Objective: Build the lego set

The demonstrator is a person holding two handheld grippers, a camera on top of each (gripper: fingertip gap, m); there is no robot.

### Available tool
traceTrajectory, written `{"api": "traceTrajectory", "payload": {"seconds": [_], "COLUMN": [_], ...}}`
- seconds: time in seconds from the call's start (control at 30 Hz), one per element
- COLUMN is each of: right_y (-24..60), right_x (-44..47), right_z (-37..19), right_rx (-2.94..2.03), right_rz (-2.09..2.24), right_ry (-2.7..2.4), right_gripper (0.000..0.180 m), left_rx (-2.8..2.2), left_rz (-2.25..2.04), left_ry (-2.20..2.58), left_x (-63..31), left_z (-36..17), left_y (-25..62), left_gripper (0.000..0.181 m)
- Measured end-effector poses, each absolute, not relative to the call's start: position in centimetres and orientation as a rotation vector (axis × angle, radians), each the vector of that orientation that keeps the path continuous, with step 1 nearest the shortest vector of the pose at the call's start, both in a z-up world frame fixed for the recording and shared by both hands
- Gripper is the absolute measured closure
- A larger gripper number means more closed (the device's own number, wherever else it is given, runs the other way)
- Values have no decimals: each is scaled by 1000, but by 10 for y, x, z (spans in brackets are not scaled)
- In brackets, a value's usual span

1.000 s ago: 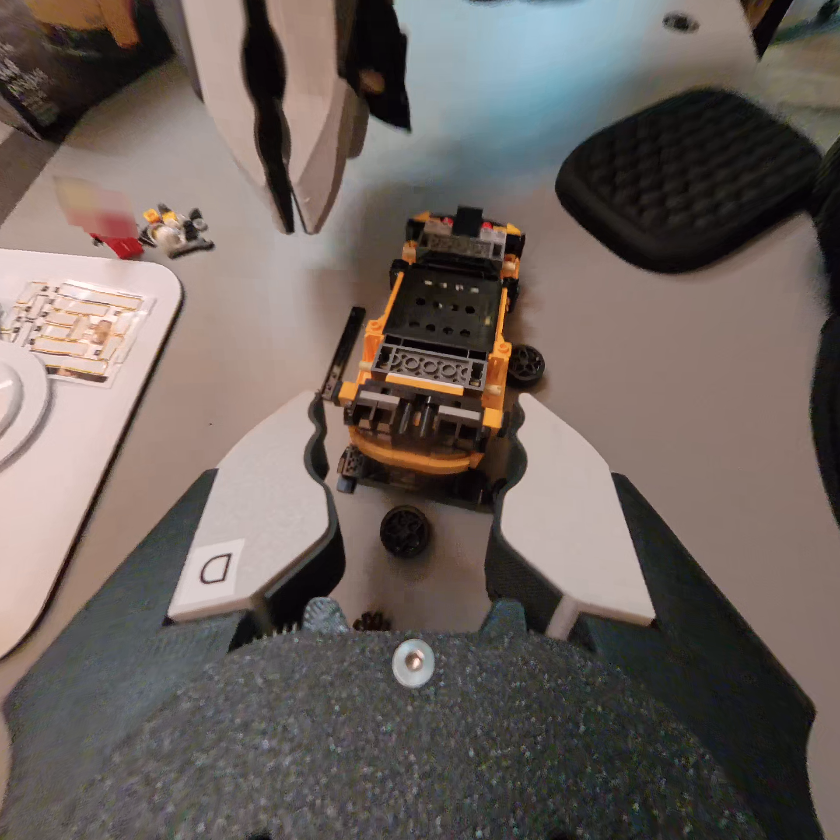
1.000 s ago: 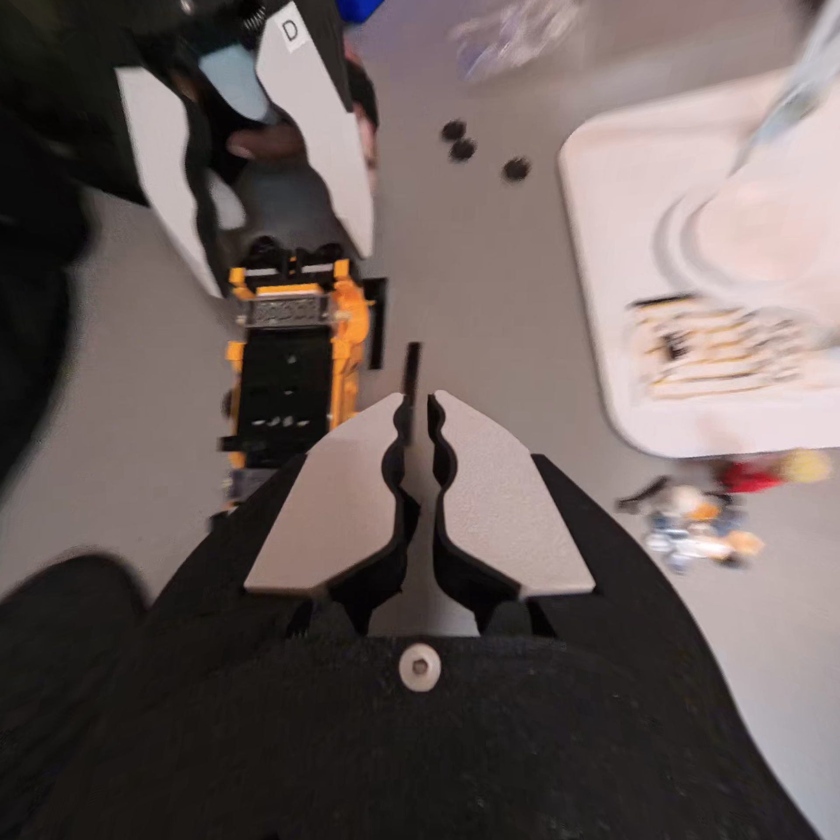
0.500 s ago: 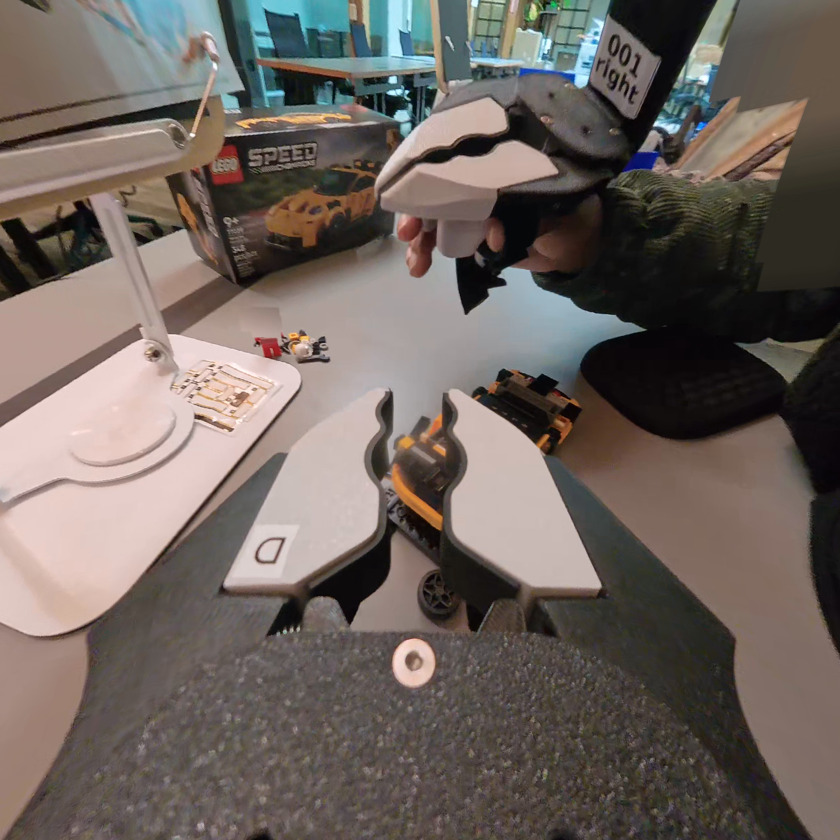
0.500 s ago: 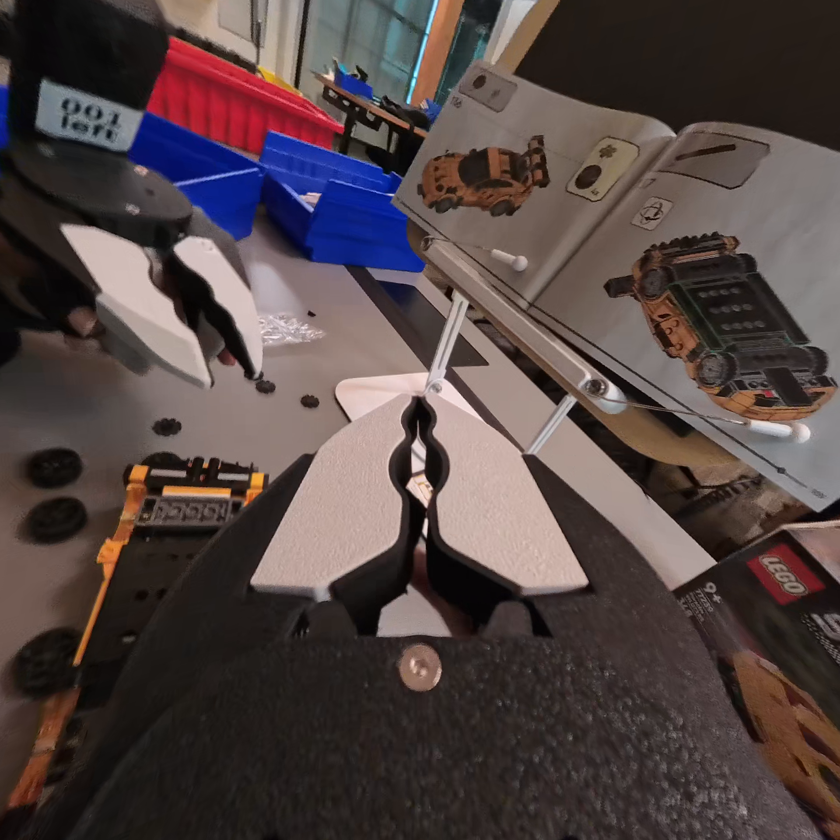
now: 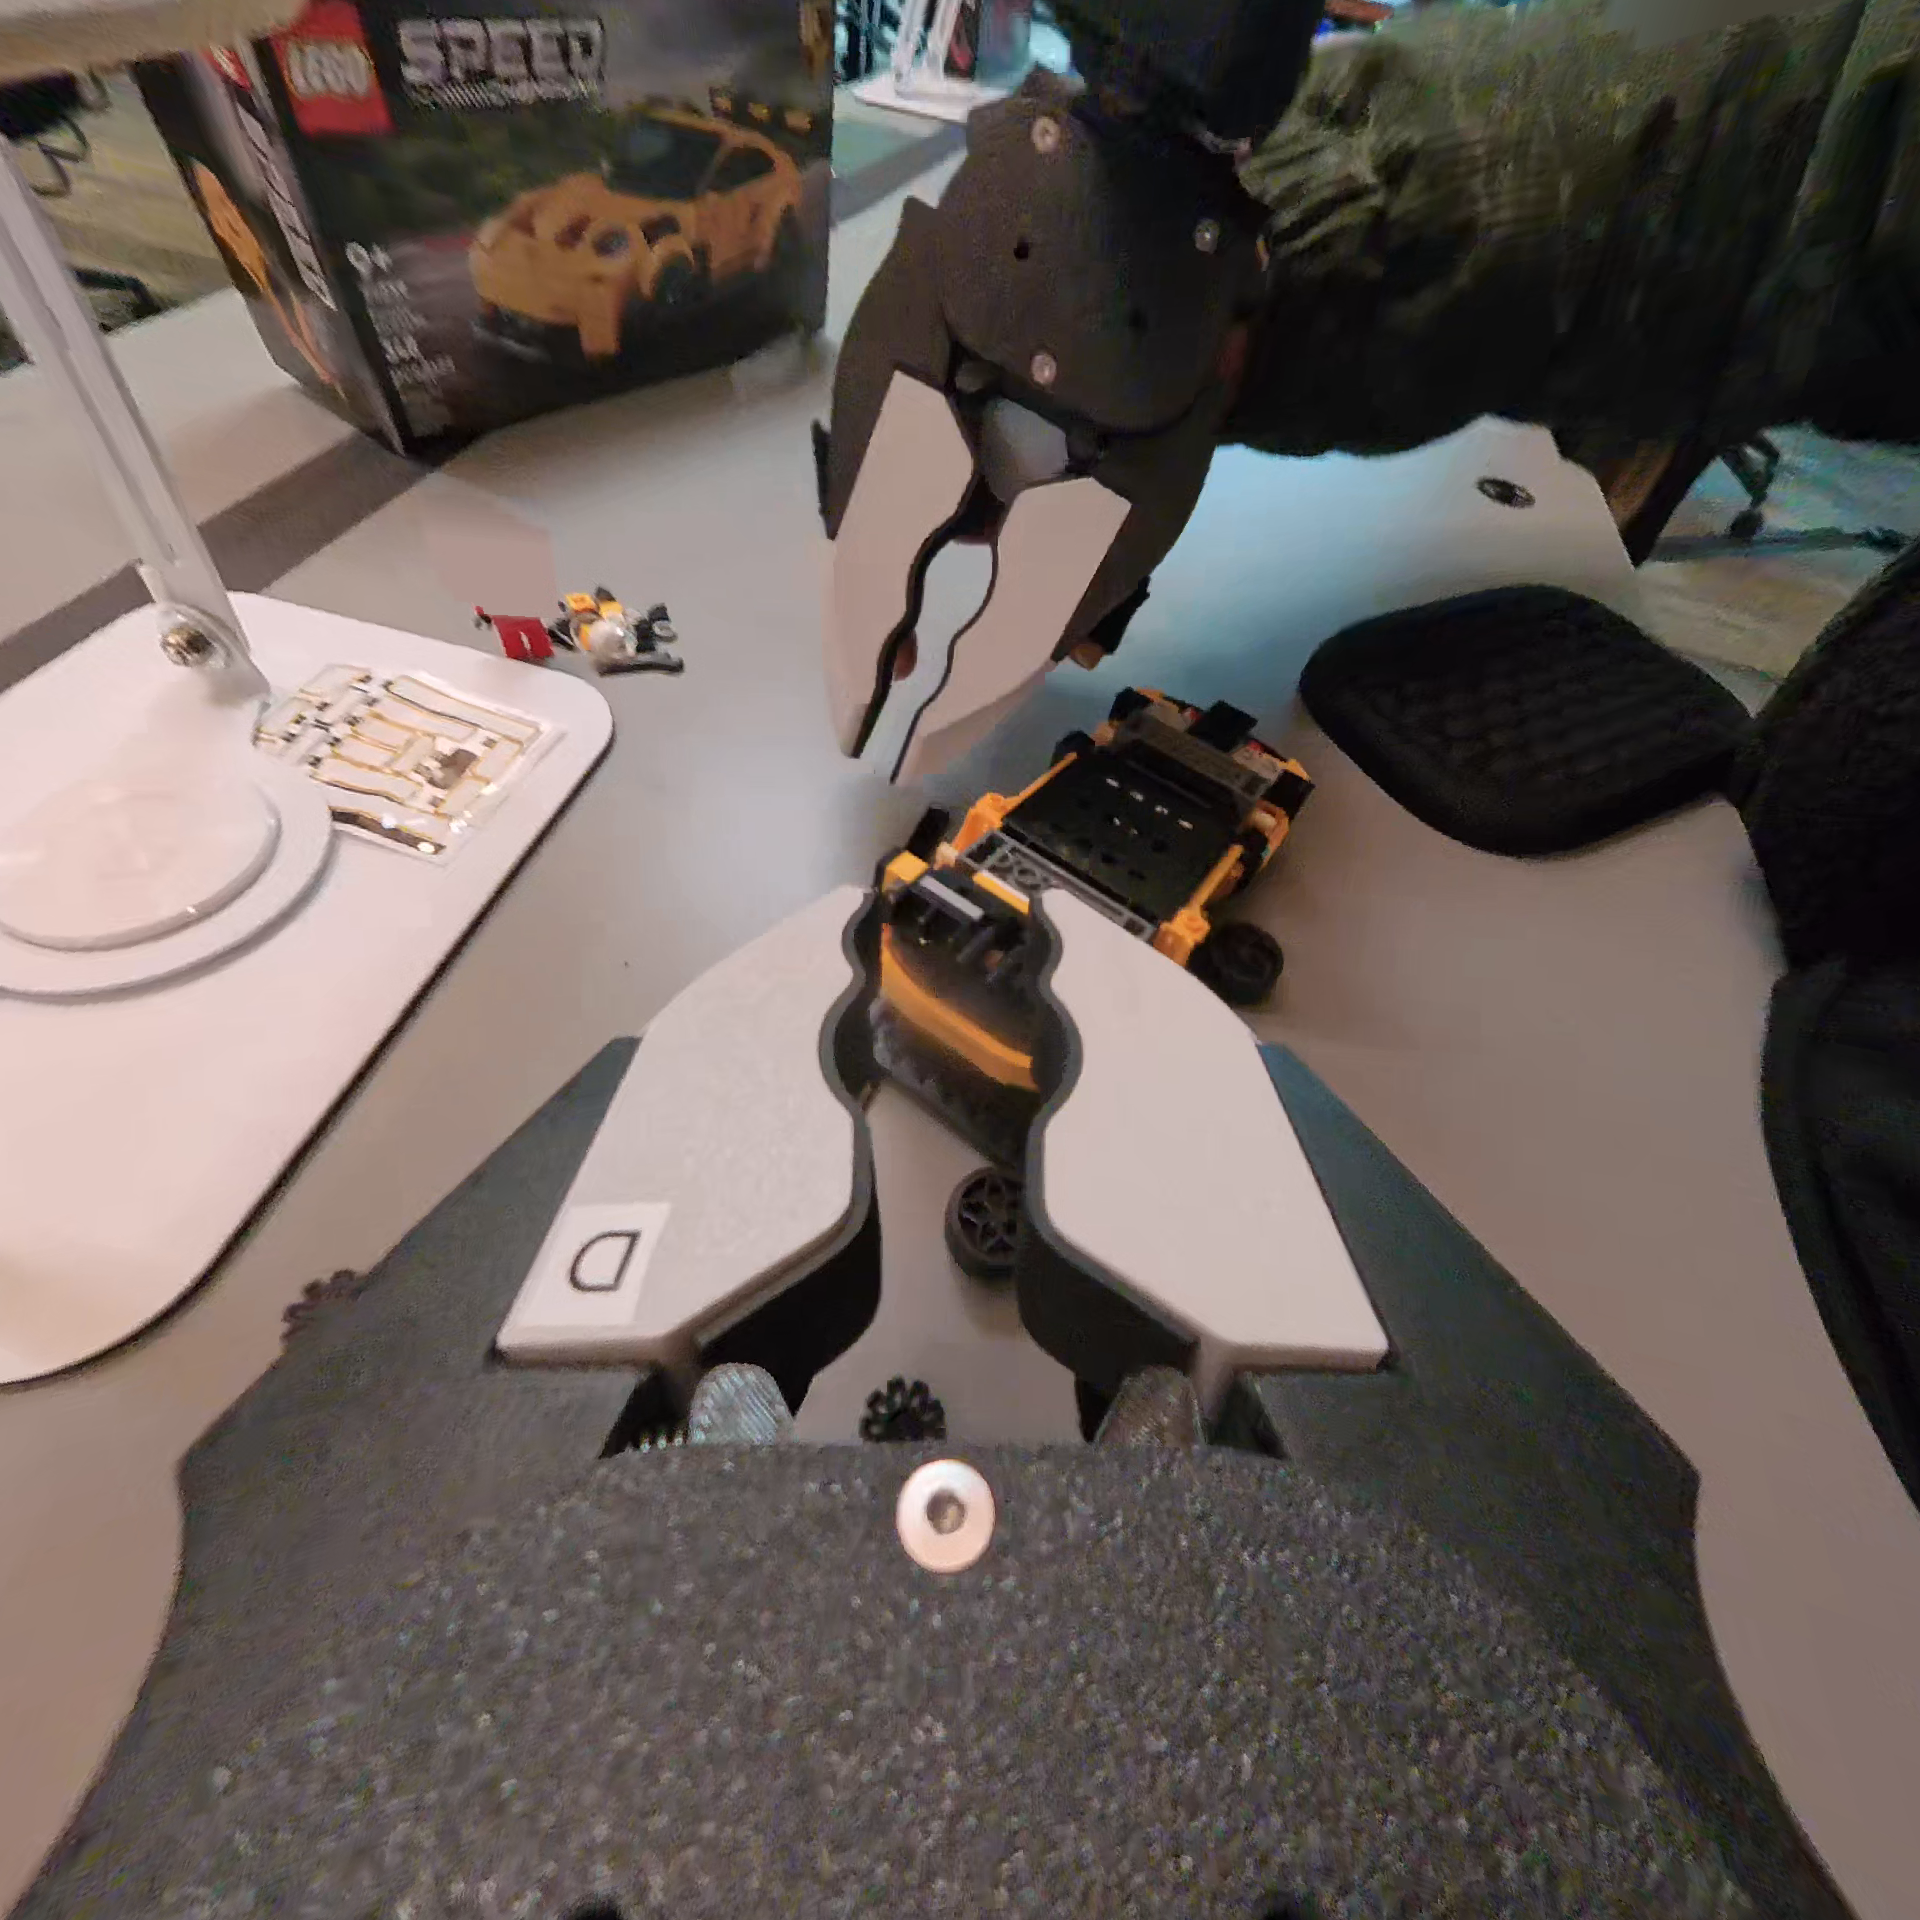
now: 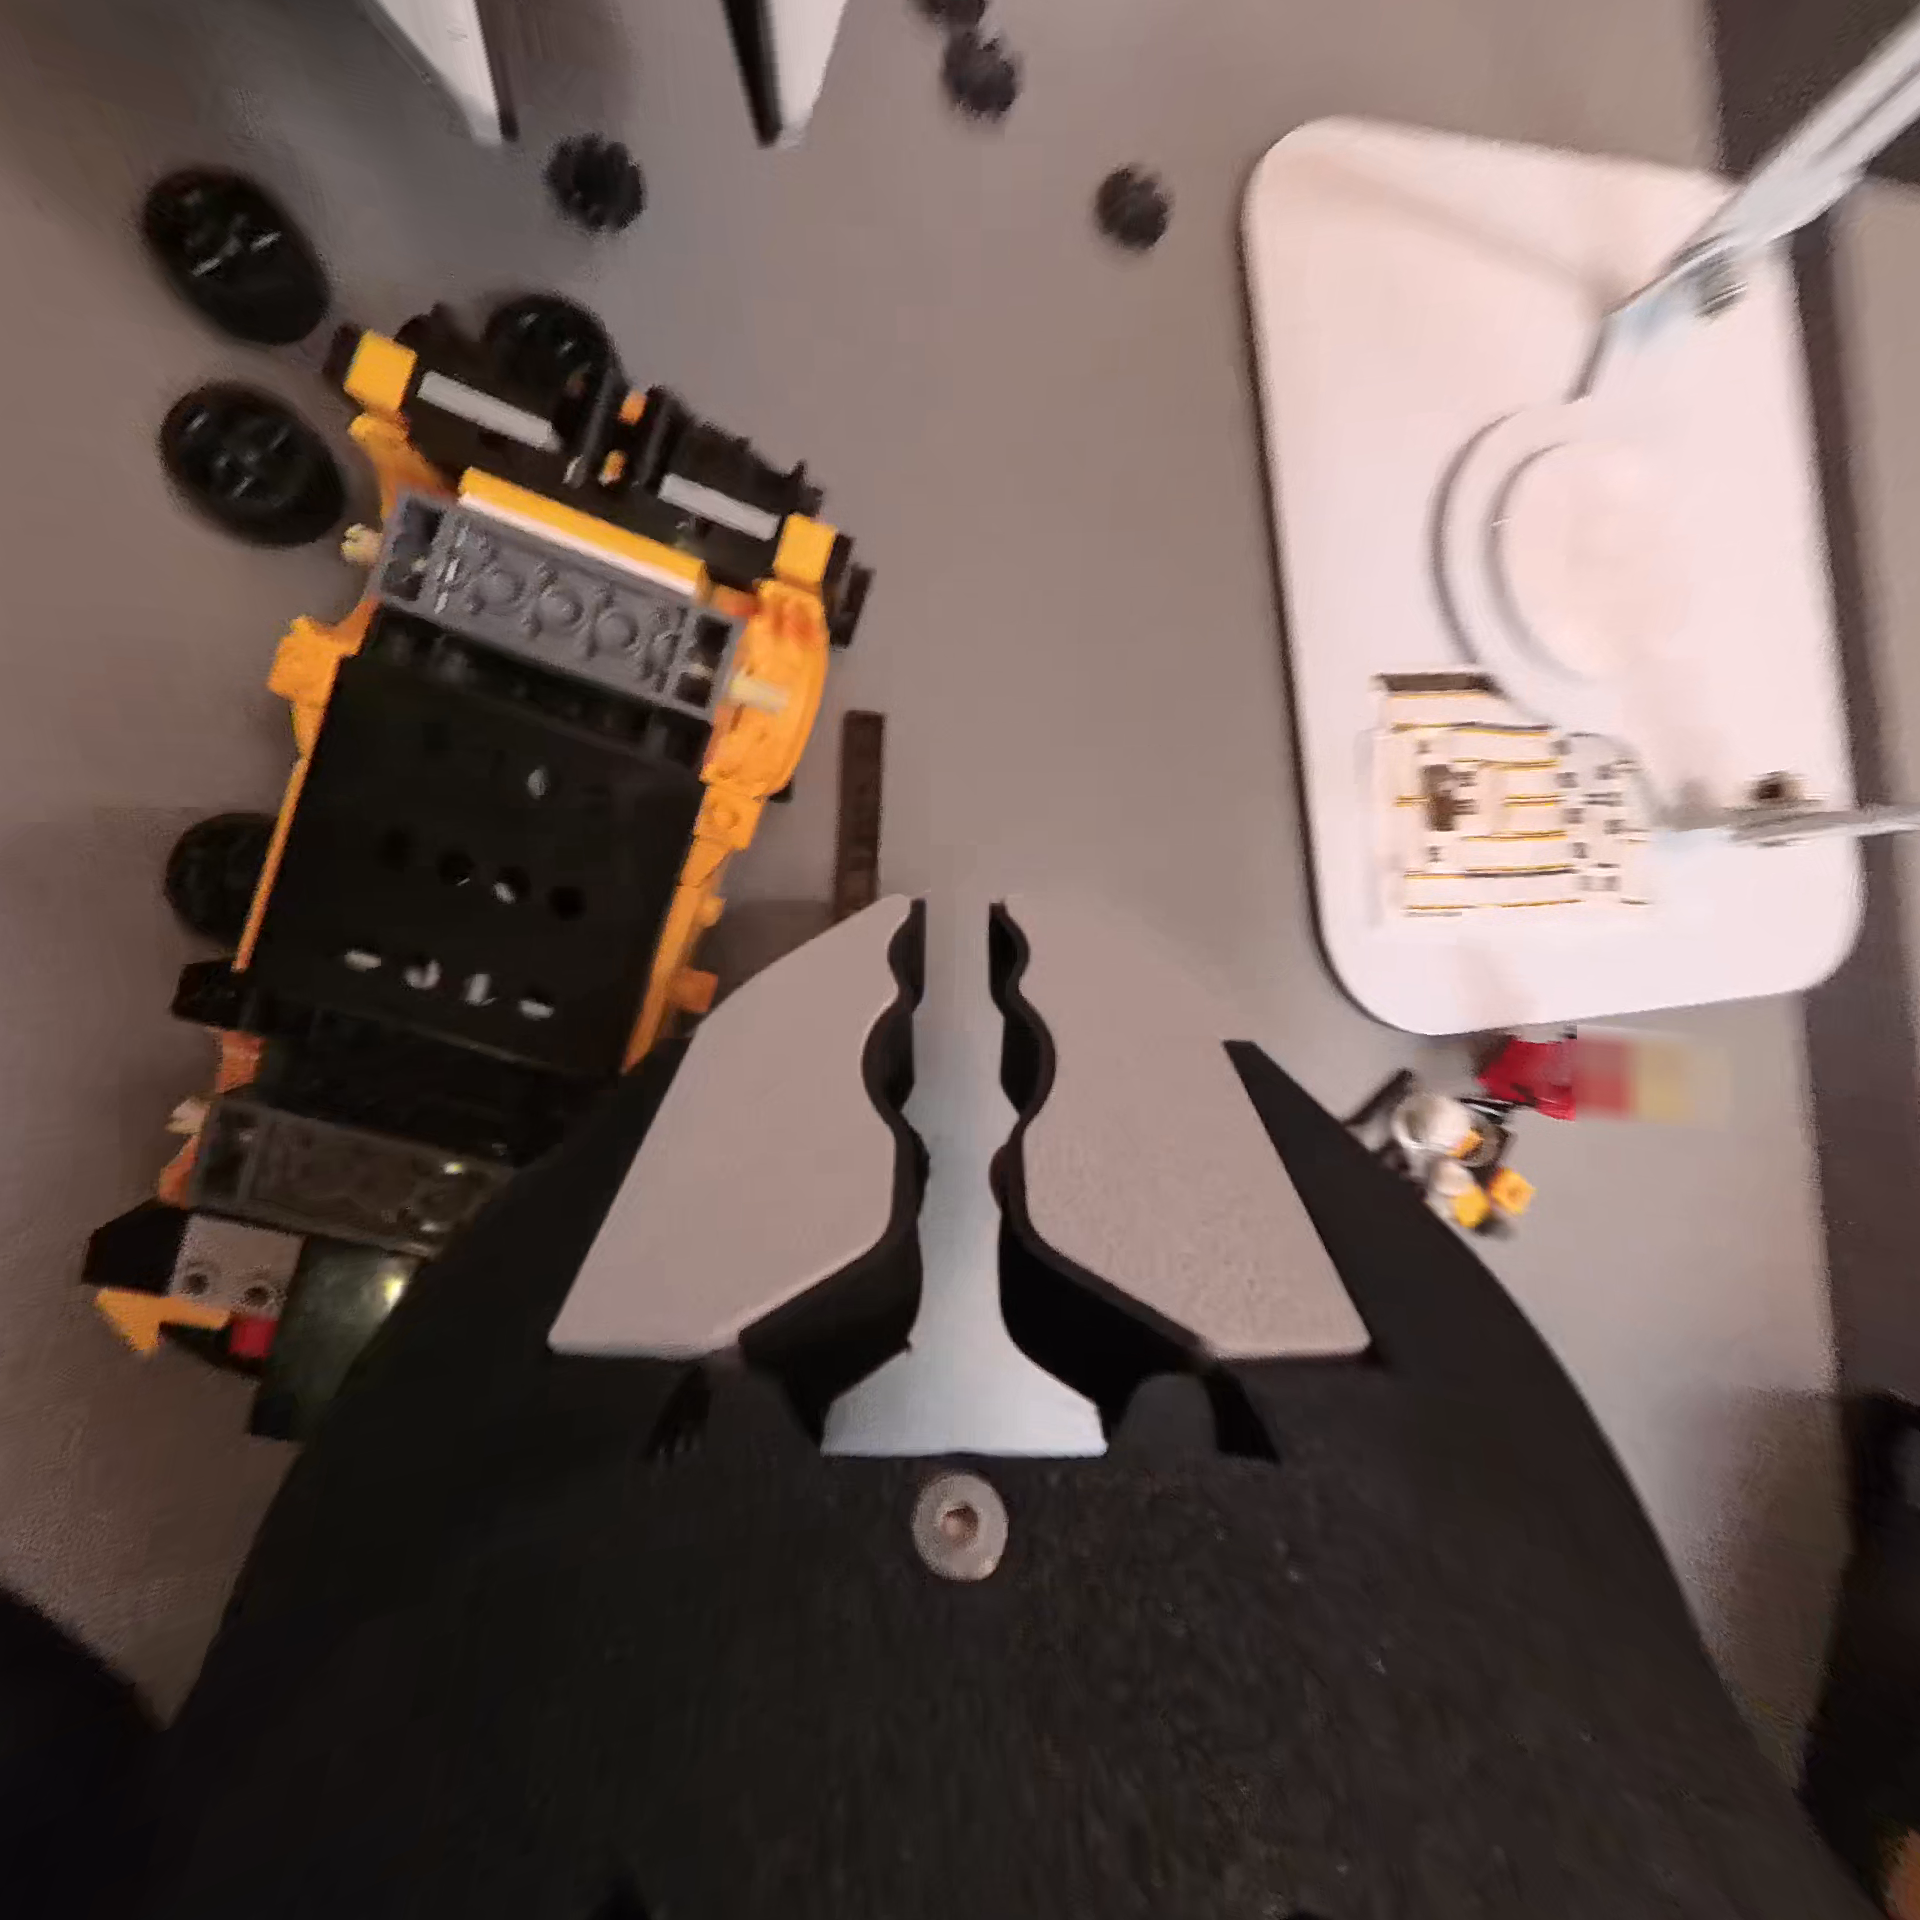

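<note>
The half-built orange and black lego car [image 5: 1122, 831] [image 6: 499, 831] lies on the grey table. My left gripper [image 5: 956, 909] is open by a moderate gap and holds nothing; the car's front end shows between its fingertips. Its fingertips [image 6: 468, 83] show at the top of the right wrist view, beyond the car's end. My right gripper [image 6: 953, 914] [image 5: 888, 753] is shut to a narrow slit and empty. It points down at the table beside the car, its tips near a thin black bar [image 6: 860, 810].
Loose black wheels [image 6: 249, 462] [image 5: 987, 1221] and small black gears [image 6: 1132, 203] lie around the car. A white stand base [image 5: 208, 1091] [image 6: 1455, 312] carries a sticker sheet [image 5: 405, 748]. Minifigure parts [image 5: 592, 634], the set's box [image 5: 499, 208] and a black pad [image 5: 1517, 717] lie farther off. My right fingertips sit around 11 cm from my left ones. The thin black bar [image 6: 860, 810] is about 4 cm from my right fingertips.
My right gripper came down from a raised, level pose and now points down beside the car. My left gripper narrowed from wide open, then spread slightly.
</note>
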State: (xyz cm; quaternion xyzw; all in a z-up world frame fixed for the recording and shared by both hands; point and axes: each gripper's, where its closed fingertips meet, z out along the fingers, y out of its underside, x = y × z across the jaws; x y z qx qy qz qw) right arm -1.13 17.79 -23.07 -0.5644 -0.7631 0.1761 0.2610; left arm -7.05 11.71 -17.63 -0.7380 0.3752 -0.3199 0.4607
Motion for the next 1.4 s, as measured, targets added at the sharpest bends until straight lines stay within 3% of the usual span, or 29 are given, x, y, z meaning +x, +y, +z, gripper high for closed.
{"api": "traceTrajectory", "payload": {"seconds": [0.23, 0.37, 0.43, 0.67, 0.83, 0.97, 1.17, 1.33, 1.4], "right_y": [165, 163, 164, 164, 131, 103, 84, 94, 108], "right_x": [-7, -7, -8, -3, 5, 8, 15, 17, 19], "right_z": [-250, -258, -258, -212, -166, -148, -141, -140, -135], "right_rx": [-1647, -1656, -1664, -1667, -1678, -1650, -1636, -1607, -1504], "right_rz": [536, 547, 558, 798, 1130, 1341, 1451, 1354, 1126], "right_ry": [-2262, -2304, -2297, -2131, -2096, -2104, -2090, -2011, -1968], "right_gripper": [159, 163, 172, 173, 173, 173, 173, 174, 158], "left_rx": [-1849, -1848, -1846, -1765, -1590, -1484, -1409, -1539, -1707], "left_rz": [-859, -857, -862, -630, -480, -427, -396, -502, -631], "left_ry": [1050, 1078, 1059, 1040, 1202, 1428, 1491, 1415, 1305], "left_x": [-63, -62, -63, -78, -56, -25, -7, -6, -11], "left_z": [-196, -199, -197, -172, -138, -141, -135, -133, -138], "left_y": [104, 101, 103, 122, 120, 101, 86, 87, 94], "left_gripper": [121, 119, 123, 143, 148, 148, 174, 178, 178]}}
